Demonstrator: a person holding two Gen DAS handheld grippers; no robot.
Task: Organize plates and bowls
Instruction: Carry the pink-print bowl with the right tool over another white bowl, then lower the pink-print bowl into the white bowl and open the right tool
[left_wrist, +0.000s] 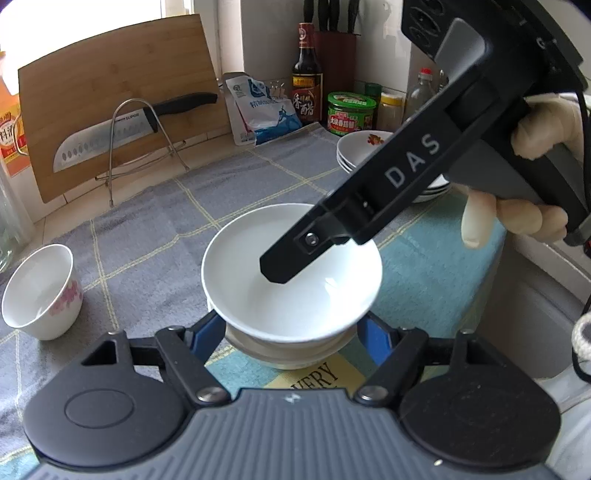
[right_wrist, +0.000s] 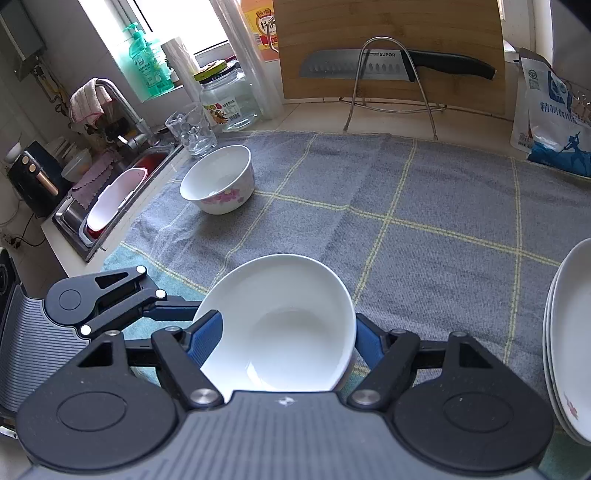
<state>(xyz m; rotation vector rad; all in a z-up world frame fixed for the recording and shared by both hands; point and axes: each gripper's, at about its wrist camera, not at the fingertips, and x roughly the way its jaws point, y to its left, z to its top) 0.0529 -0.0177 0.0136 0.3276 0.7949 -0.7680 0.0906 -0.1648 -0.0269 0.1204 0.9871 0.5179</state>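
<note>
Nearest you, your left gripper (left_wrist: 291, 325) has its jaws closed partway on the lower white bowl (left_wrist: 288, 352) of a small stack. Your right gripper (right_wrist: 284, 339) clamps the upper white bowl (right_wrist: 280, 325) by its rim, one finger inside, tilted in the stack on the grey cloth (right_wrist: 424, 192). Farther off sit a flowered bowl (right_wrist: 218, 179) and stacked plates (left_wrist: 360, 147).

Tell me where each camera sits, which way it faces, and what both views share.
Left wrist: on the left gripper, looking down at stacked white bowls; the other gripper and a gloved hand show.
Right wrist: on the right gripper, facing the sink; its fingers hold the top bowl.
Shared: flowered bowl, knife, cutting board.
</note>
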